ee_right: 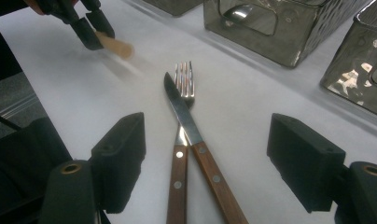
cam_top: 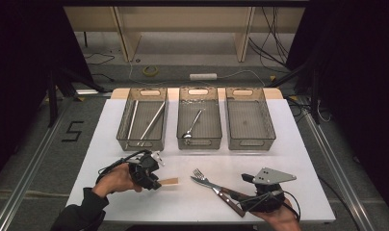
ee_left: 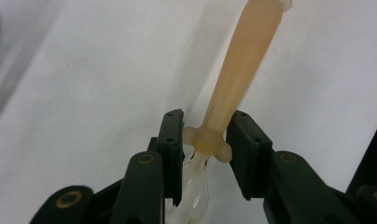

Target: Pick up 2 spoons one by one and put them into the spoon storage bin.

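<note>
High view: at the near edge of the white table (cam_top: 289, 144), the person's right claw (cam_top: 240, 191) sits spread wide and grasping nothing, its jaws either side of the wooden handles of a knife (cam_top: 216, 188) and a fork (cam_top: 202, 176) that lie crossed, the knife over the fork. To the left, the left claw (cam_top: 156, 180) is clenched on a tan-handled utensil (cam_top: 169, 181), its handle jutting toward the table's middle; the left gripper view shows the pads pinching the collar where the handle (ee_left: 238, 79) meets a clear, glossy head (ee_left: 196, 186), whose kind cannot be told.

The grip looks narrow and set near one end, so the long handle could swing or slip free in transit. On the right, closing over the crossed pair could catch both pieces at once or push the knife off the fork.

Beyond stand three clear bins side by side. The left bin (cam_top: 123, 139) holds what look like metal chopsticks (cam_top: 151, 121), the middle bin (cam_top: 182, 126) one spoon (cam_top: 192, 124), and the right bin (cam_top: 268, 127) appears empty.
</note>
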### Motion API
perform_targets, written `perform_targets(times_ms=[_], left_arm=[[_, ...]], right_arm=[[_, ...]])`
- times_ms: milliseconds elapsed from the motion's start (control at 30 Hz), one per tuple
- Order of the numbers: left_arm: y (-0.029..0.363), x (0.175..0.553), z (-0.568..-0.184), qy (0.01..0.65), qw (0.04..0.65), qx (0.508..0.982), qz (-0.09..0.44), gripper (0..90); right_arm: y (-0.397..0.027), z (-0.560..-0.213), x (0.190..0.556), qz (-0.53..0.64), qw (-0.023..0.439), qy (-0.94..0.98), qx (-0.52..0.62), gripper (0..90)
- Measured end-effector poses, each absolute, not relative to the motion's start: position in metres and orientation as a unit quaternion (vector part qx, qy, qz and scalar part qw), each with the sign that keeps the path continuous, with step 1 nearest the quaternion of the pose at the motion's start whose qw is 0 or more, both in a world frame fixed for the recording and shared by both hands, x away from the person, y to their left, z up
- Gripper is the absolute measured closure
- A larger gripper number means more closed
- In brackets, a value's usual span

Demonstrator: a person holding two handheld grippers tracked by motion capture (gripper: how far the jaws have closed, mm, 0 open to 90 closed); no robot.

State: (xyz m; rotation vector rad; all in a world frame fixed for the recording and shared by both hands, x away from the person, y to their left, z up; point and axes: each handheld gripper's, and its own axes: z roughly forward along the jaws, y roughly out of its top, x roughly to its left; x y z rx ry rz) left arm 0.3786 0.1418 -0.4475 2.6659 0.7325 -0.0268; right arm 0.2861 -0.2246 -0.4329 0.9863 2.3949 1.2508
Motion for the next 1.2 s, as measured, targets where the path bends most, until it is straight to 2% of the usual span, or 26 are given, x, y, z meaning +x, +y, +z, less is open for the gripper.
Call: perform_targets(times_ms=[333, 567, 1200], left_arm=[[0.145, 0.383, -0.43, 0.326, 0.246, 0.913, -0.017, 67.2], [0.143, 0.388, -0.412, 0.356, 0.294, 0.887, 0.002, 67.1], [0.112, 0.434, -0.377, 0.391, 0.376, 0.839, 0.046, 66.9]], right_arm=[[-0.225, -0.433, 0.286, 0.431, 0.133, 0.824, 0.342, 29.1], [-0.226, -0.434, 0.287, 0.432, 0.133, 0.822, 0.347, 28.9], [-0.228, -0.434, 0.288, 0.438, 0.133, 0.816, 0.352, 28.8]])
